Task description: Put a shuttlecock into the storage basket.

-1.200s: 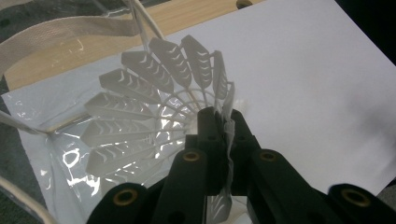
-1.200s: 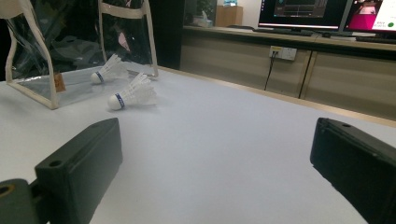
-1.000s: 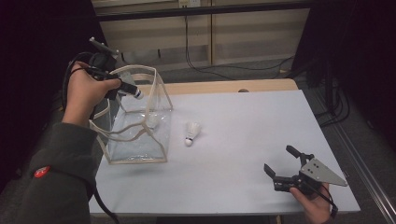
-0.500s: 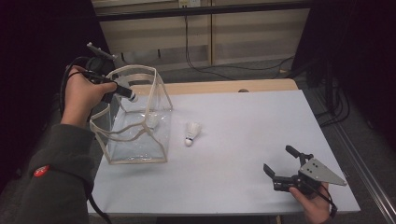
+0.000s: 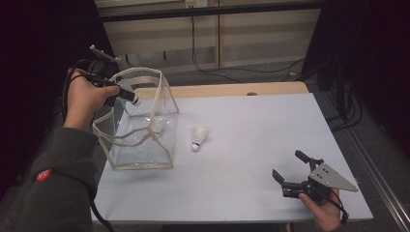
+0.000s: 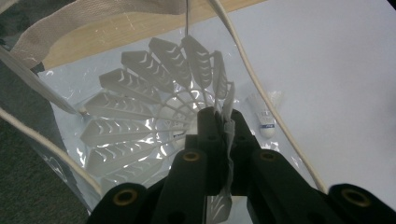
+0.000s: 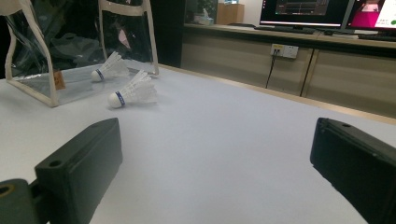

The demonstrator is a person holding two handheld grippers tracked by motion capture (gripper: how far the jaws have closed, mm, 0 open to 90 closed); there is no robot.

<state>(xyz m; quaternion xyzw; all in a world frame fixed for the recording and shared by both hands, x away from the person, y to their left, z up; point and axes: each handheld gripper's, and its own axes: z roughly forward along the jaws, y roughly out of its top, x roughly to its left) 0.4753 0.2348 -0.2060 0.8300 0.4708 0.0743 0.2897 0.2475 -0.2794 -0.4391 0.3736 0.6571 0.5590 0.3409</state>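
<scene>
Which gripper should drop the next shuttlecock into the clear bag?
Left. The left gripper is shut on a shuttlecock right above the clear bag. The right gripper rests open, far off.

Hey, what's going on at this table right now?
A person is putting shuttlecocks into a clear bag. The left gripper pinches one shuttlecock by its skirt above the bag's open top. Another already lies inside, and a third waits on the white table. The right gripper rests open, holding nothing.
</scene>
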